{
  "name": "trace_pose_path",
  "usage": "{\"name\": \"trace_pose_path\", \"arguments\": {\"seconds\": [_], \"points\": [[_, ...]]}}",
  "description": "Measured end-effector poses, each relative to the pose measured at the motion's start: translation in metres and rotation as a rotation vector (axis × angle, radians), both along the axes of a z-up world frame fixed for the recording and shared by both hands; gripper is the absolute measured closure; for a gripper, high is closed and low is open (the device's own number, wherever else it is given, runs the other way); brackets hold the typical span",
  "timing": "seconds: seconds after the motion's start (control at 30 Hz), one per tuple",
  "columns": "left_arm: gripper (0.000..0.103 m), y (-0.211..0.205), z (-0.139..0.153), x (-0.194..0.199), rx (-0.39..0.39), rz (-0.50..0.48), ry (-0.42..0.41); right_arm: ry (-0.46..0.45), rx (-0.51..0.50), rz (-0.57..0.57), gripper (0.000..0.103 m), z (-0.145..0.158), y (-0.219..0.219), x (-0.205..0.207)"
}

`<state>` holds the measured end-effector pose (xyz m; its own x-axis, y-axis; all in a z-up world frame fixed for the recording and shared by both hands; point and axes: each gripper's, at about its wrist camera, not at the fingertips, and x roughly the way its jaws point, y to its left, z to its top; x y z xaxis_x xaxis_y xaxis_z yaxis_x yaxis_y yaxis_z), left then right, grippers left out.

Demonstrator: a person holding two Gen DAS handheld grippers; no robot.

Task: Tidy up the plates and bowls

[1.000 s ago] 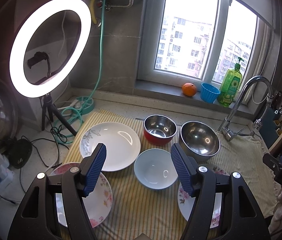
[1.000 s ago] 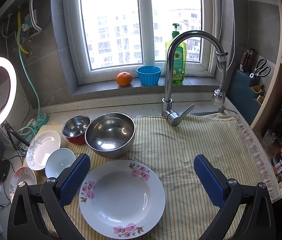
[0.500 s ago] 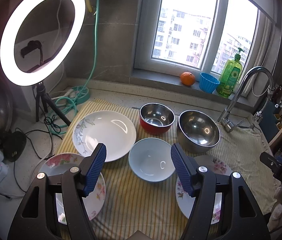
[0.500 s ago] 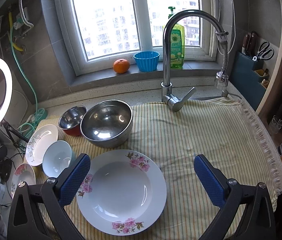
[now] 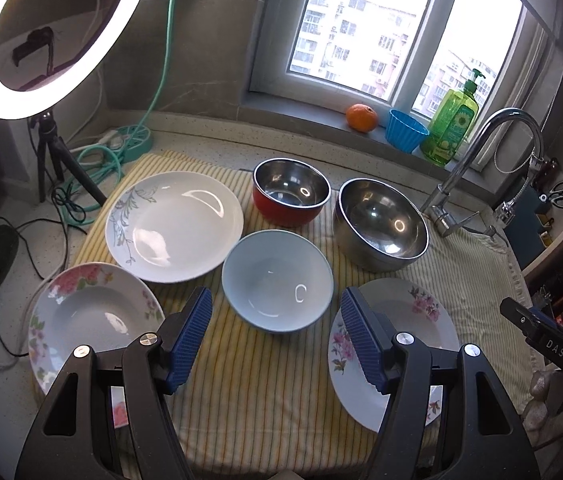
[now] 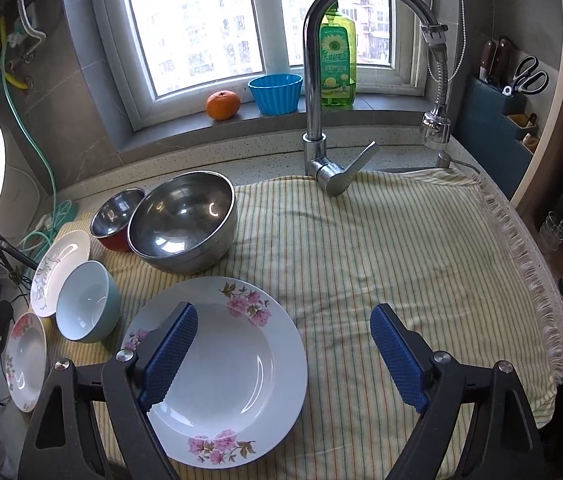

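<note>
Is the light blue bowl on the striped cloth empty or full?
Empty. The light blue bowl stands upright, and its bare inside shows only a light reflection.

The ring light ran off the upper left edge — the left gripper's arms hid part of both pink-flowered plates at the bottom.

Yellow-and-white striped cloth over speckled grey bench. White plate with pink blossoms at 6 o'clock; pale blue bowl; white plate with grey sprig pattern at 10 o'clock; red-sided steel bowl; plain silver steel bowl. Blue ribbed pads, black claw arms.
</note>
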<state>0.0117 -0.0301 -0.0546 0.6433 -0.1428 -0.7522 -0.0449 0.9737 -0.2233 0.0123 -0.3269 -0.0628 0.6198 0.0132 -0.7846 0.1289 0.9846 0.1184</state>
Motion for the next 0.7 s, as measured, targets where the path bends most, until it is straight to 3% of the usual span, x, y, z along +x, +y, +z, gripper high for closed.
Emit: {"name": "trace_pose_path", "arguments": {"seconds": [0.17,0.3,0.43,0.57,0.7], "points": [[0.039,-0.008,-0.016,-0.002,-0.019,-0.022,0.056,0.019,-0.004,0.015,0.019,-0.013,-0.007,0.003],[0.043,-0.017,-0.024,-0.003,-0.031,-0.051,0.093,0.077,0.005,0.051,0.043,-0.029,-0.01,0.009],[0.05,-0.024,-0.037,-0.002,-0.061,-0.075,0.141,0.12,0.027,0.066,0.044,-0.044,-0.016,0.013],[0.066,-0.028,-0.054,0.0,-0.098,-0.083,0.204,0.15,0.056,0.071,0.044,-0.056,-0.024,0.016],[0.072,-0.033,-0.067,0.001,-0.131,-0.087,0.243,0.179,0.088,0.082,0.046,-0.066,-0.031,0.019]]}}
